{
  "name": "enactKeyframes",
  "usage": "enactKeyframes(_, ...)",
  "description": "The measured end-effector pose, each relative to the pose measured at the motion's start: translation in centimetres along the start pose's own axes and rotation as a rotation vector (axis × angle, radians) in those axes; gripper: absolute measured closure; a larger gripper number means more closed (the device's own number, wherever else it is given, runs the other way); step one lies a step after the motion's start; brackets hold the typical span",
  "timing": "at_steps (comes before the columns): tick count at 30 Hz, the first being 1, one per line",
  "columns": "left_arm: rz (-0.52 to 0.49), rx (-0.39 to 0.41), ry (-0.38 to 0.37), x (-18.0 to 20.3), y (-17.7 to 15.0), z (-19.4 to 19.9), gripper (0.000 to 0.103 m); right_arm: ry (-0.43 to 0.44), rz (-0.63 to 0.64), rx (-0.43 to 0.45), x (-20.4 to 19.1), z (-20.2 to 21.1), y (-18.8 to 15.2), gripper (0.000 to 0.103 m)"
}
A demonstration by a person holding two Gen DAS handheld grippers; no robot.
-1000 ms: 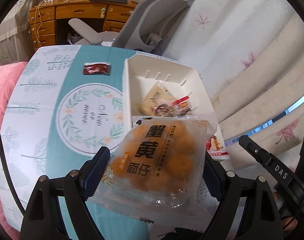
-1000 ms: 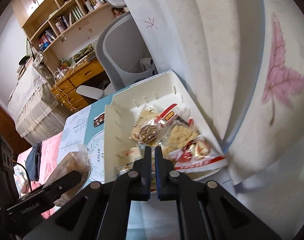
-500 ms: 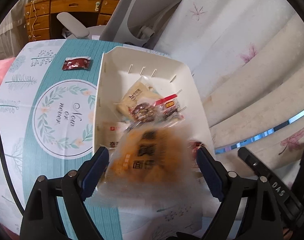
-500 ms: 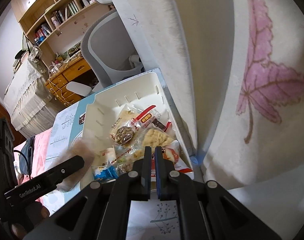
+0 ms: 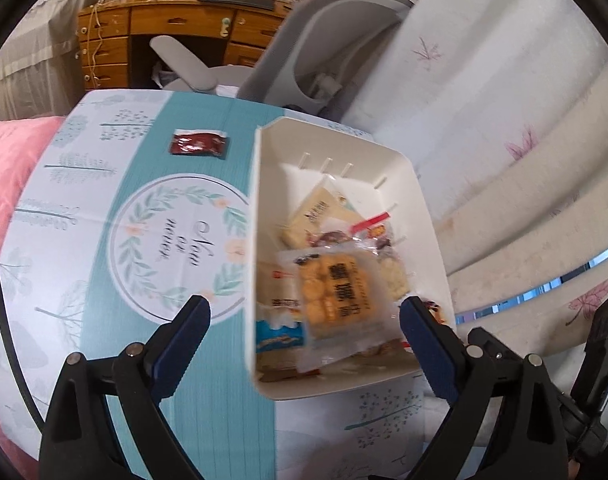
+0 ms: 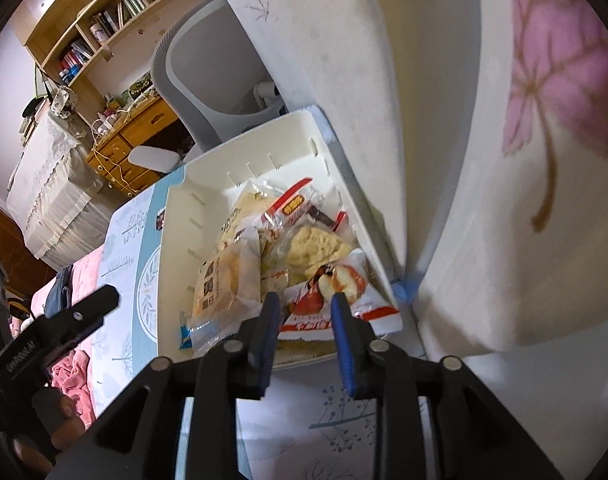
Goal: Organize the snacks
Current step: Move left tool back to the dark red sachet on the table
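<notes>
The white bin [image 5: 259, 200] stands on the teal patterned table [image 5: 143, 240], and several snack packets lie in it. An orange snack packet [image 5: 336, 292] rests on top of that pile, free of my left gripper [image 5: 304, 304]. That gripper hovers over the bin's near end with its jaws wide and still opening, nothing between the pads. A dark red sachet [image 5: 197, 143] lies alone on the table left of the bin. My right gripper [image 6: 305, 300] is at the bin's [image 6: 175, 240] near edge, its jaws opening. A red and white packet [image 6: 344, 300] shows in the gap, not pressed.
A grey office chair [image 5: 304, 48] and a wooden desk [image 5: 163, 28] stand beyond the table. A pale curtain with pink leaves [image 5: 504, 120] hangs close along the bin's right side. Pink bedding [image 5: 7, 184] borders the table on the left.
The orange packet left my left gripper's jaws and dropped into the bin, and those jaws spread wider. My right gripper's jaws went from shut to parted and came nearer the bin.
</notes>
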State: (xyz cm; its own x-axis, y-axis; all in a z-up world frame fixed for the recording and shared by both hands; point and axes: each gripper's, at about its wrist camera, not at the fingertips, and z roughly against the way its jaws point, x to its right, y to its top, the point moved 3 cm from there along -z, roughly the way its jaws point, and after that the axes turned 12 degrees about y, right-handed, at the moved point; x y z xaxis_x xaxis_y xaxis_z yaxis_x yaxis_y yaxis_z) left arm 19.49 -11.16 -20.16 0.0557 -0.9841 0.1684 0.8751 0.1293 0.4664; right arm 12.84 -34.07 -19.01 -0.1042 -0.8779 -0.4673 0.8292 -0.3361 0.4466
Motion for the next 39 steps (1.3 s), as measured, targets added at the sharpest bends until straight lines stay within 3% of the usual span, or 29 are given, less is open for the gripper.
enactKeyframes(6,-0.054,0.016,0.06,-2.8,1.4,0.4,0.008,-0.005,-0.03,-0.062,-0.7,-1.8,-1.5,0.068)
enactKeyframes(10,-0.155,0.057,0.138,-4.5,2.9,0.5,0.008,-0.01,-0.05,-0.082,-1.5,-2.5,-2.3,0.067)
enactKeyframes(14,-0.234,0.056,0.158,-6.0,4.7,0.0,0.008,-0.02,-0.059,-0.097,-2.5,-3.3,-2.8,0.066)
enactKeyframes(19,-0.371,0.06,0.15,-7.3,7.4,-0.6,0.008,-0.049,-0.078,-0.095,-3.8,-4.3,-2.9,0.065)
enactKeyframes(22,-0.483,0.059,0.147,-7.8,9.2,-1.4,0.008,-0.08,-0.092,-0.086,-4.5,-5.0,-2.7,0.056)
enactKeyframes(26,-0.608,0.057,0.13,-8.2,11.4,-3.0,0.008,-0.119,-0.119,-0.067,-5.0,-6.0,-2.4,0.055)
enactKeyframes(39,-0.93,0.044,0.044,-7.3,16.9,-12.4,0.008,-0.219,-0.278,-0.034,-6.4,-9.9,-1.2,0.052)
